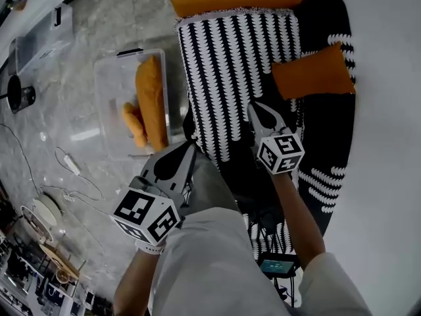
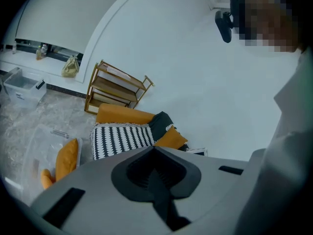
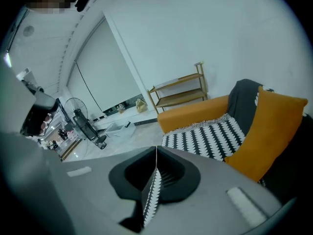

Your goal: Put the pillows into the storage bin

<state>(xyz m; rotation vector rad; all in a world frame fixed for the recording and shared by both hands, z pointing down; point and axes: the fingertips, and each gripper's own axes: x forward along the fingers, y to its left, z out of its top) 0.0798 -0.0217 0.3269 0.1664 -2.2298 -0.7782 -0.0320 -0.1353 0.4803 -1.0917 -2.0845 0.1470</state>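
Pinching patterned pillow (image 1: 237, 71) with your right gripper (image 1: 261, 114), left gripper (image 1: 189, 151) closed too; storage bin (image 1: 110, 84) lies leftward, nearer left.

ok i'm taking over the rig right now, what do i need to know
Right claw: shut on the patterned pillow's near edge.
Left claw: shut at that pillow's left corner; grip unclear.
Bin: on the floor, left of the pillow.
Done: binned orange pillow and a smaller orange one are inside.
To do: bin the patterned pillow, then the loose orange pillow on the dark throw.
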